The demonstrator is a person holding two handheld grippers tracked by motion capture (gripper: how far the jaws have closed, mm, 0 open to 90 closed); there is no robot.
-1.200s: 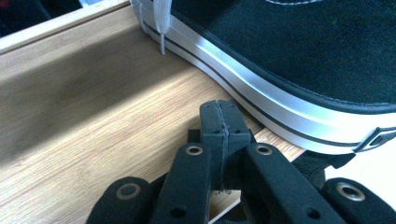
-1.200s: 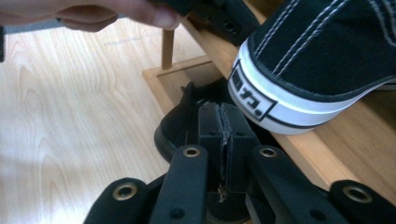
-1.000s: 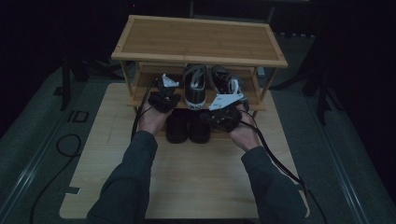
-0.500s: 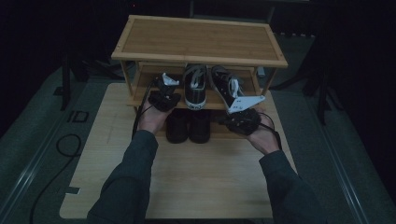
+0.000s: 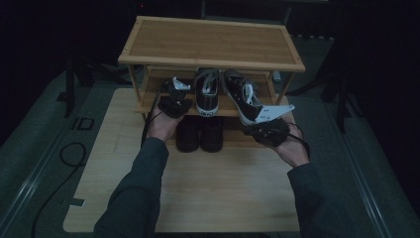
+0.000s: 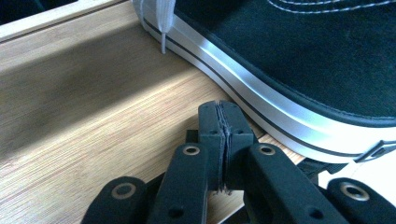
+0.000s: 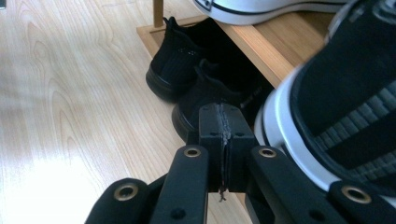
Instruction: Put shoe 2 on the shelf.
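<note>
A bamboo shoe rack (image 5: 213,42) with a flat slatted top is seen standing on a pale wood-grain desk (image 5: 208,193). On its middle shelf (image 6: 93,116), two black canvas sneakers with white rubber soles are placed: the left sneaker (image 5: 207,91) sits straight with its heel outward, the right sneaker (image 5: 242,96) is angled with its heel past the shelf edge. Below them, a pair of black knit shoes (image 5: 199,134) with matte fabric is set on the lowest level, heels outward.

The left claw (image 5: 173,99) is held at the shelf just beside the left sneaker; in the left gripper view its black ribbed pads (image 6: 219,135) are pressed flat together with nothing between, and the glossy striped white sole (image 6: 261,107) lies just to their side. A white lace tip (image 6: 163,28) hangs at the sole.

The right claw (image 5: 270,130) is held near the heel of the right sneaker; in the right gripper view its pads (image 7: 219,140) are also seen closed together, empty, with the rounded white-and-black heel (image 7: 336,116) just beside. A grey three-cornered plate (image 5: 272,111) is seen on top.
</note>
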